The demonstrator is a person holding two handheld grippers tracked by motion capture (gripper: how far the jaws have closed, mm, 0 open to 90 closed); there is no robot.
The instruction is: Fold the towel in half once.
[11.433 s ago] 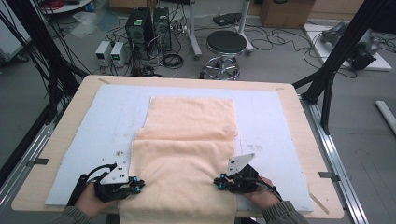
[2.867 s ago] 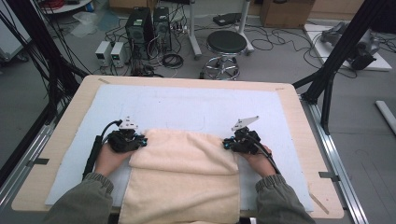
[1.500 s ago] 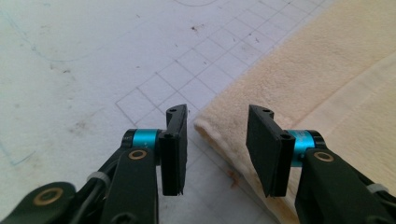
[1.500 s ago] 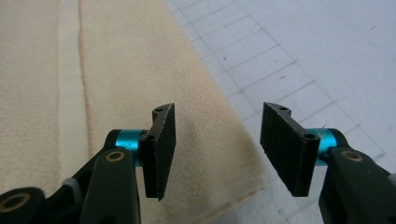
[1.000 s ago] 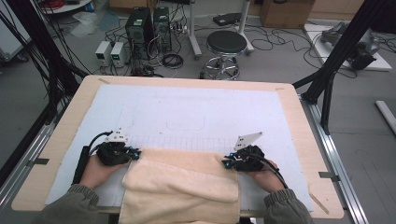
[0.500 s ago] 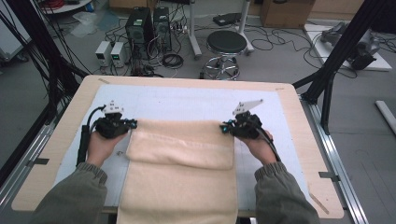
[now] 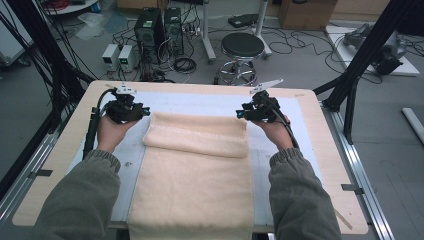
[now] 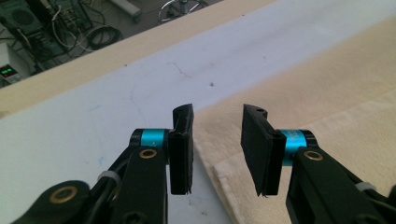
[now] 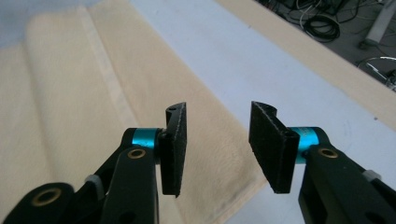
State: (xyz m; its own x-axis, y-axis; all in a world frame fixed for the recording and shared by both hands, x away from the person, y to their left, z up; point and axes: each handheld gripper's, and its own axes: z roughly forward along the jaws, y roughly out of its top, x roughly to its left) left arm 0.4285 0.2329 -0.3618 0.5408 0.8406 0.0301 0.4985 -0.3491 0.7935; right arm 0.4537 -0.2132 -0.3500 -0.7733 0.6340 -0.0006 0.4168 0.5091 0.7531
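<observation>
Both grippers, left gripper (image 7: 146,111) and right gripper (image 7: 240,113), just opened, empty, flanking the folded towel (image 7: 196,170) on a blue mat (image 7: 200,102).

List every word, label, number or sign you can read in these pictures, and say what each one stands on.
Nothing can be read.
Green lit display on the grey box on the floor: too small and blurred to read.
Front panels of the two small white units: blurred, no characters can be told.
Cream towel, blue mat, wooden table: no print or label.
</observation>
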